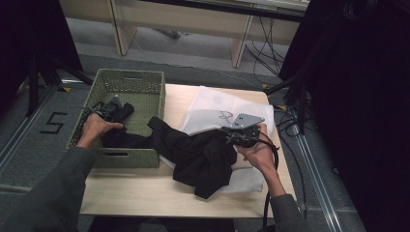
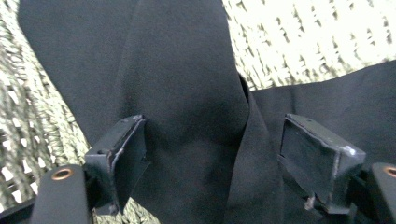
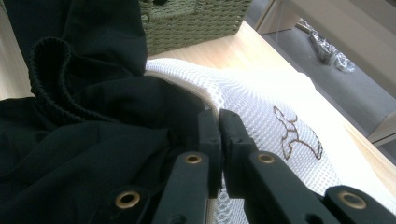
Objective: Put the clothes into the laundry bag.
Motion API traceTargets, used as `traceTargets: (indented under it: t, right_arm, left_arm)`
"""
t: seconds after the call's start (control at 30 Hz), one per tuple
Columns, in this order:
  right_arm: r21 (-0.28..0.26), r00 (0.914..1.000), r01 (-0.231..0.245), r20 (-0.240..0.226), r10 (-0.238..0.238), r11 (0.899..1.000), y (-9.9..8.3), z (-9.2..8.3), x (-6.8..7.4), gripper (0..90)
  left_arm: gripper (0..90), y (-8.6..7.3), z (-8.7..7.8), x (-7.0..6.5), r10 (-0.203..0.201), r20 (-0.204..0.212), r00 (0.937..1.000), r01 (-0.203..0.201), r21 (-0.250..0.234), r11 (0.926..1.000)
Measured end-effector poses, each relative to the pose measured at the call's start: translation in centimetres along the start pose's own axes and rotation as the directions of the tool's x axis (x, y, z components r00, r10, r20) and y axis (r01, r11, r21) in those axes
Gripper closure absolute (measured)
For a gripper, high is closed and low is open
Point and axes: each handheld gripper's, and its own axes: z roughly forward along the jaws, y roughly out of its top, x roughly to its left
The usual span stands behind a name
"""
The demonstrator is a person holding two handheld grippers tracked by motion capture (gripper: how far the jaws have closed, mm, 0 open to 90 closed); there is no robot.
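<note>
Between my left claw's (image 2: 212,158) two black jaws stands a fold of the black garment (image 2: 187,93); the jaws are spread wide, one on each side of the fold, and neither pad presses the cloth; the left claw is therefore open, holding nothing. Behind and beside that fold lies the woven wall of the green basket (image 2: 299,37); from the high view my left claw (image 1: 112,108) sits inside the green basket (image 1: 150,92), with my left hand (image 1: 94,126) around its body and one end of the black garment (image 1: 203,157) trailing under it over the basket's near corner.

At my right claw (image 3: 218,126) the two jaws are drawn together, nearly touching; they are closed on the edge of the white mesh bag (image 3: 261,93), pinched at its rim; whether a layer of black cloth is also caught I cannot tell. To the left of this claw the black garment (image 3: 70,140) bunches up, its ribbed cuff raised; to the right of it the bag's mesh spreads flat, with a brown printed mark near the jaws. Ahead of the claw stands the green basket (image 3: 196,23) on the wooden table (image 3: 243,51). From the high view my right claw (image 1: 237,134) rests over the white mesh bag (image 1: 212,104), just beside the garment's main heap, with my right hand (image 1: 258,154) behind it.
</note>
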Motion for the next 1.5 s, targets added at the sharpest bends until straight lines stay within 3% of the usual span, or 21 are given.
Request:
traceTargets:
  t: [0.2,0.23,0.3,0.33,0.37,0.53,0.57,0.67,0.73,0.83,0.87,0.9,1.0,1.1,1.13,1.2,1.27,1.37,1.4,1.47,1.5]
  right_arm:
    - [-0.002,1.0000,0.002,0.000,-0.002,1.000,0.0,0.0,0.0,88.8]
    - [-0.002,1.0000,0.003,0.002,-0.003,1.000,0.0,0.0,0.0,88.8]
    - [-0.002,1.0000,-0.001,0.003,0.001,1.000,0.0,0.0,0.0,88.8]
    - [-0.004,1.0000,-0.001,0.003,0.001,1.000,0.0,0.1,0.0,88.8]
    - [-0.002,1.0000,-0.002,0.003,0.002,1.000,0.0,0.0,0.0,88.7]
    - [-0.004,1.0000,0.008,0.000,-0.008,1.000,0.0,0.0,-0.1,88.8]
    - [0.000,1.0000,0.001,-0.003,-0.001,1.000,0.0,0.0,-0.1,88.8]
    - [-0.006,0.9999,0.012,0.001,-0.012,1.000,0.0,0.0,-0.2,88.8]
    - [-0.005,0.9999,0.012,0.003,-0.012,1.000,0.0,0.0,-0.2,88.8]
    - [-0.004,1.0000,-0.005,0.008,0.005,1.000,-0.1,-0.1,-0.1,88.8]
    - [-0.006,0.9999,-0.005,0.010,0.005,1.000,-0.1,-0.1,-0.1,88.8]
    - [-0.006,0.9999,-0.005,0.010,0.005,1.000,-0.1,0.0,-0.1,88.8]
    - [-0.006,0.9999,-0.004,0.011,0.004,1.000,-0.1,0.0,-0.1,88.8]
    - [-0.004,0.9999,-0.004,0.011,0.004,1.000,0.0,-0.1,-0.1,88.8]
    - [-0.004,0.9999,-0.003,0.011,0.003,1.000,0.0,-0.1,-0.1,88.8]
    - [-0.003,0.9999,-0.005,0.009,0.005,1.000,0.0,-0.1,-0.1,88.8]
    - [-0.007,0.9999,0.012,0.008,-0.012,1.000,0.0,-0.1,-0.2,88.8]
    - [-0.009,0.9999,0.010,0.010,-0.010,1.000,-0.1,-0.1,-0.3,88.8]
    - [-0.007,0.9999,0.003,0.015,-0.003,1.000,-0.1,-0.1,-0.2,88.8]
    - [-0.005,0.9999,-0.007,0.012,0.007,1.000,-0.1,-0.1,-0.2,88.8]
    - [-0.010,0.9999,0.012,0.012,-0.012,1.000,-0.1,0.0,-0.3,88.8]
  left_arm:
    - [49.7,-0.5,0.6,0.1,0.042,0.006,0.9991,-0.042,-0.029,0.9987]
    - [56.4,-0.6,0.5,0.1,0.060,0.019,0.9981,-0.059,-0.049,0.9971]
    - [75.9,-0.8,0.3,0.1,0.100,-0.011,0.9949,-0.101,-0.102,0.9897]
    - [80.8,-0.8,0.1,0.0,0.110,-0.018,0.9938,-0.111,-0.089,0.9898]
    - [83.6,-0.8,0.0,0.2,0.144,-0.022,0.9893,-0.146,-0.094,0.9848]
    - [86.8,-1.1,-1.0,-0.4,0.136,0.021,0.9904,-0.130,-0.191,0.9729]
    - [86.8,-0.9,-1.9,-0.1,0.204,0.023,0.9786,-0.197,-0.188,0.9624]
    - [87.0,-0.8,-4.0,-0.4,0.221,0.057,0.9736,-0.201,-0.249,0.9476]
    - [87.0,-0.8,-5.9,-0.8,0.232,0.077,0.9697,-0.198,-0.305,0.9316]
    - [87.1,-0.9,-9.2,-1.8,0.278,0.089,0.9564,-0.224,-0.390,0.8932]
    - [87.1,-1.0,-10.7,-2.3,0.298,0.097,0.9498,-0.229,-0.431,0.8727]
    - [87.1,-1.1,-11.6,-2.7,0.311,0.100,0.9450,-0.235,-0.453,0.8598]
    - [87.1,-1.3,-15.4,-4.3,0.378,0.098,0.9206,-0.277,-0.518,0.8091]
    - [87.1,-1.3,-18.6,-6.0,0.428,0.134,0.8938,-0.283,-0.573,0.7695]
    - [87.1,-1.3,-19.4,-6.5,0.453,0.161,0.8767,-0.287,-0.581,0.7617]
    - [87.2,-1.2,-21.0,-7.8,0.488,0.143,0.8613,-0.319,-0.594,0.7385]
    - [87.2,-1.2,-22.6,-9.0,0.518,0.170,0.8383,-0.314,-0.627,0.7129]
    - [87.3,-1.4,-24.9,-11.1,0.575,0.160,0.8024,-0.344,-0.662,0.6653]
    - [87.3,-1.4,-25.6,-11.8,0.603,0.143,0.7851,-0.375,-0.664,0.6467]
    - [87.3,-1.6,-27.1,-13.4,0.631,0.145,0.7622,-0.377,-0.693,0.6142]
    - [87.2,-1.7,-27.8,-14.1,0.651,0.142,0.7458,-0.389,-0.701,0.5981]
